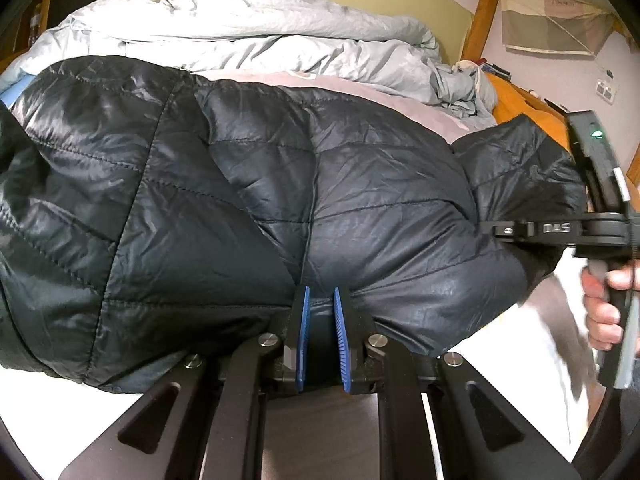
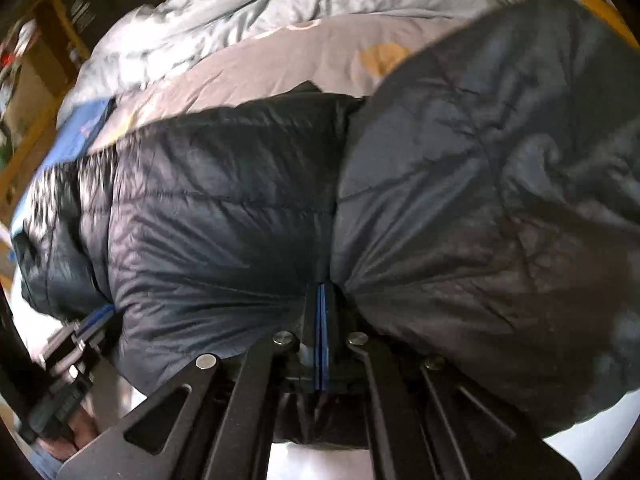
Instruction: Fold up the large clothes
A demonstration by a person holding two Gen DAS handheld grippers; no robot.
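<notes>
At the bottom centre of the left wrist view, the left gripper (image 1: 321, 300) pinches the near hem of the dark puffer jacket (image 1: 240, 184), its blue pads slightly apart around a bunch of fabric, probably to anchor it on the bed (image 1: 408, 116).

In the right wrist view, the right gripper (image 2: 322, 300), pads together, nips the jacket's edge at lower centre, likely carrying the fold.
</notes>
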